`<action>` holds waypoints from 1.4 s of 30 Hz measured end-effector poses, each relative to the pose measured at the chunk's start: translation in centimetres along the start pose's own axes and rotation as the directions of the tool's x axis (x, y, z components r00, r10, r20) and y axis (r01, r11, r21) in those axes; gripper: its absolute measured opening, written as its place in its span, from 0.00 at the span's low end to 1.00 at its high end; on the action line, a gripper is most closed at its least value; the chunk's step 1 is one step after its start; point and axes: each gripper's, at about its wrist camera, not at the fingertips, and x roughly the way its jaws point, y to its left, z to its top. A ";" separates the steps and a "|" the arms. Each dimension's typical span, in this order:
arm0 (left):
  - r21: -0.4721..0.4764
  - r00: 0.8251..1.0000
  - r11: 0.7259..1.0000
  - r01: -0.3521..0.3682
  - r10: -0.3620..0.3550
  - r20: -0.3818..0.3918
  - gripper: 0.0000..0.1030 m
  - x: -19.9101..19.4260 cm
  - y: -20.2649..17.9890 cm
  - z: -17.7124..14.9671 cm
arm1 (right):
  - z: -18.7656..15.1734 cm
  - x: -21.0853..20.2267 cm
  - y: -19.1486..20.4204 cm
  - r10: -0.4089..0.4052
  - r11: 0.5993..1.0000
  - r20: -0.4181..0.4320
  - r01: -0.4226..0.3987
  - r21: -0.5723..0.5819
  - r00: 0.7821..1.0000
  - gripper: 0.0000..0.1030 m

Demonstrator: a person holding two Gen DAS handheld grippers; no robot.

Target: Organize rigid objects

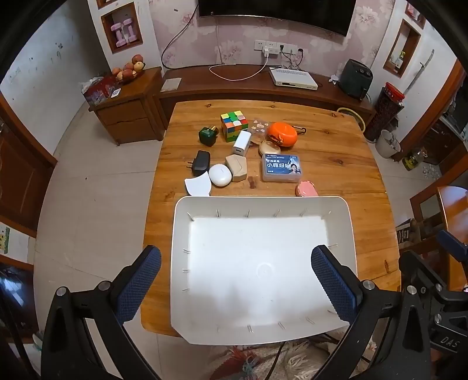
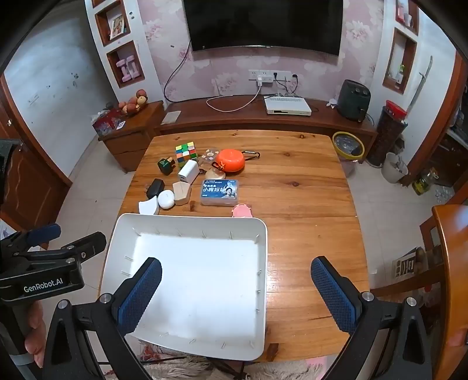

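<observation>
Two hand-held grippers poised above a white tray [image 1: 352, 233] on a wooden table [image 1: 336, 163].
Left to right: the left hand-held gripper [image 1: 235, 280] and right hand-held gripper [image 2: 235, 288] both stand fully released, grasping nothing. Beyond the tray's far rim lie a black adapter [image 1: 201, 160], white round case [image 1: 220, 174], puzzle cube [image 1: 233, 125], blue-labelled box [image 1: 281, 167] and orange case [image 1: 282, 134].

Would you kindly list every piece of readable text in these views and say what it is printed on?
"GenRobot.AI": on the left gripper body.
"DAS": partial, on the right gripper body.
"小鹿妈妈": on the blue-labelled box; last character partly cut off, smaller lines too blurred.
TV logo: too small.
</observation>
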 end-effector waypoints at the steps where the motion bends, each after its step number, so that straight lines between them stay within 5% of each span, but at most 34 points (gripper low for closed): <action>1: -0.001 1.000 1.000 0.002 -0.002 -0.003 0.99 0.0 0.0 0.0 | 0.0 0.0 0.0 -0.002 1.000 0.002 0.002 -0.001 1.000 0.99; 42: 0.000 1.000 1.000 -0.002 0.002 -0.002 0.99 -0.2 0.0 0.0 | -0.7 1.4 0.0 -0.001 1.000 -0.034 0.001 0.010 0.999 0.99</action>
